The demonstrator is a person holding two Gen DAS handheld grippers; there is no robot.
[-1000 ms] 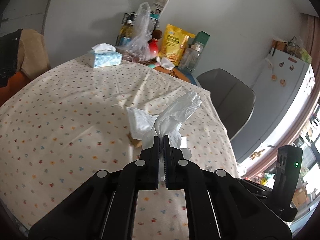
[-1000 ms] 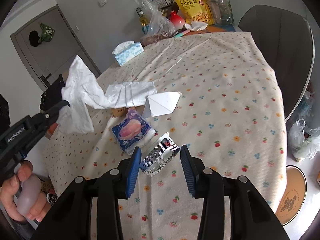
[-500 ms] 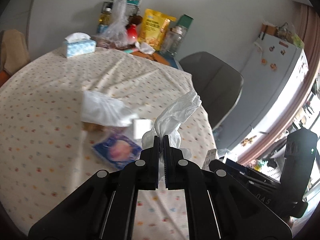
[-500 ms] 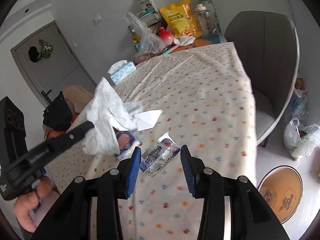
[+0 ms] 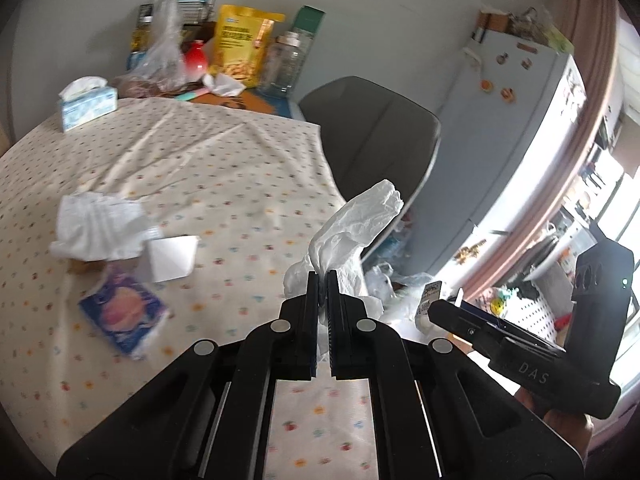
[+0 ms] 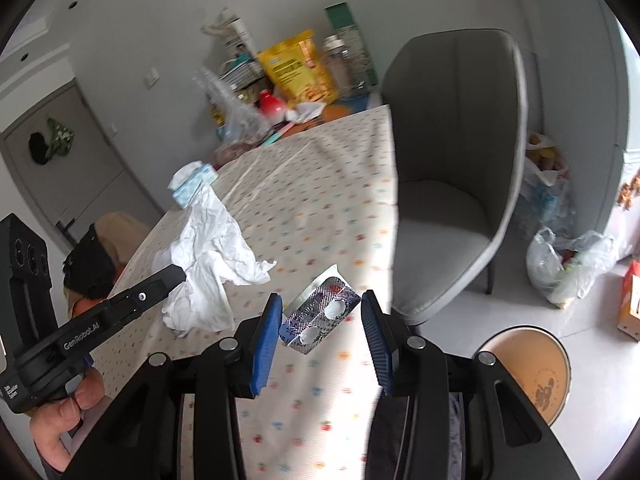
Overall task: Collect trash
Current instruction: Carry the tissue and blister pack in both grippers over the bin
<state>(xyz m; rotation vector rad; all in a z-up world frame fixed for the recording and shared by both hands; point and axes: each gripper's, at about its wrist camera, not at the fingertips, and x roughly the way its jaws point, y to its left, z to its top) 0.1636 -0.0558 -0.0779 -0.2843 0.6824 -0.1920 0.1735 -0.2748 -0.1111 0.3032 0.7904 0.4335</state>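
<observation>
My left gripper (image 5: 323, 276) is shut on a crumpled white tissue (image 5: 360, 220) that sticks up from the jaws; the right wrist view shows the same tissue (image 6: 212, 264) hanging over the table. My right gripper (image 6: 321, 298) holds a silver blister pack (image 6: 322, 314) edge to edge between its blue pads, near the table's right edge. On the dotted tablecloth (image 5: 224, 168) lie another white tissue (image 5: 96, 224), a folded white paper (image 5: 170, 258) and a blue-purple packet (image 5: 122, 316). A round tan bin (image 6: 560, 344) stands on the floor at the lower right.
A grey chair (image 6: 452, 200) stands at the table's right side. Plastic bags (image 6: 568, 264) lie on the floor beyond it. A tissue box (image 5: 86, 106), snack bags and bottles crowd the table's far end. A fridge (image 5: 508, 140) stands at the right.
Both grippers have swung right, from over the middle of the table toward its right edge. The chair, floor and bin have come into view. Both grips are unchanged.
</observation>
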